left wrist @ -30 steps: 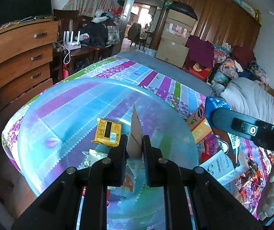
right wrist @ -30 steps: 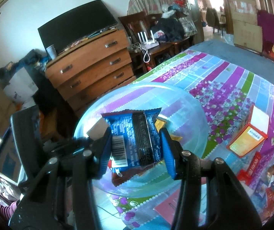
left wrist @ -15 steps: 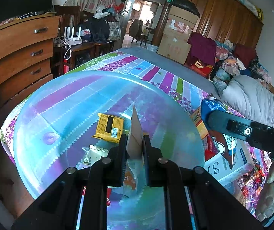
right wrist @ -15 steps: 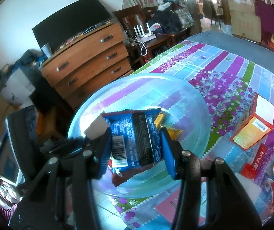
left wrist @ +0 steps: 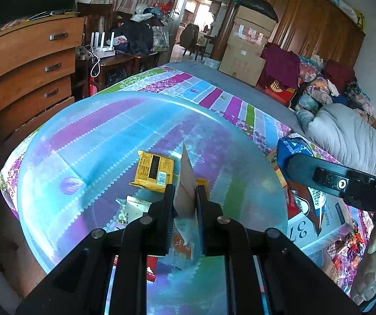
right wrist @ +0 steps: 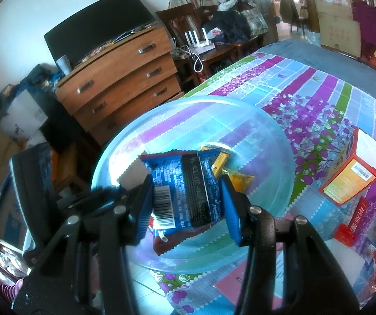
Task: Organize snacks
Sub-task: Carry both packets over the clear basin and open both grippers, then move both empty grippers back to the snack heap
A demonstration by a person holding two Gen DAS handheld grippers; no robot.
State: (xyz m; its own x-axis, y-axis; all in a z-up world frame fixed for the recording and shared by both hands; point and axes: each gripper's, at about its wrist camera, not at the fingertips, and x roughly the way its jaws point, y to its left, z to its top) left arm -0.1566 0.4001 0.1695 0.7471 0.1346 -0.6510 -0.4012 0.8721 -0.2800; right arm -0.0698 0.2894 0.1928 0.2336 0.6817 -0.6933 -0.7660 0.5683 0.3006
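The left gripper (left wrist: pixel 184 204) has its jaws pinched tight on a pale thin packet (left wrist: pixel 185 183) standing edge-up over the clear blue bowl (left wrist: pixel 88 131). The right gripper (right wrist: pixel 188 204) clamps a blue snack bag (right wrist: pixel 185 186) — barcode facing up — above the same bowl. Inside lies a yellow packet (left wrist: pixel 153 169); right of the bowl, on the striped bedspread (right wrist: pixel 319 92), sits an orange box (right wrist: pixel 350 173).

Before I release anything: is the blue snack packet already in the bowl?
Not yet. The right gripper clamps the blue snack packet above the clear bowl.
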